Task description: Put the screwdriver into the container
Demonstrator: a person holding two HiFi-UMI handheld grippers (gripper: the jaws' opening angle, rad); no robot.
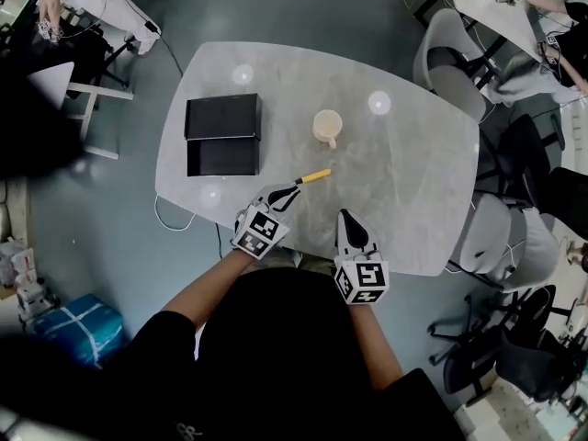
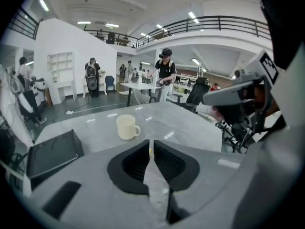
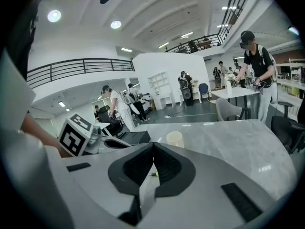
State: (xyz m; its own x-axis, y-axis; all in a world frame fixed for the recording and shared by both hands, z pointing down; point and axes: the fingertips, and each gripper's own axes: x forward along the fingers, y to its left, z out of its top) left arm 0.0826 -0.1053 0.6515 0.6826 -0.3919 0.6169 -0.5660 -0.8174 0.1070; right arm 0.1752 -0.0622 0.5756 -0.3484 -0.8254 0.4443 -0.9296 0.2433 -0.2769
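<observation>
The slim yellow-handled screwdriver lies just ahead of the left gripper, whose jaws are closed and empty. The right gripper, beside it, is likewise. The screwdriver looks light, rigid and likely to roll; pinch mid-handle.

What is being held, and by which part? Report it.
Nothing. Left gripper and right gripper are shut, empty; the screwdriver lies on the table beyond the left one's tip.

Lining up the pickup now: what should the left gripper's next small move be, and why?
Probably open the left gripper: its jaws are shut, and the screwdriver lies on the table just past their tips, ungripped; pushing on would likely only shove it.
</observation>
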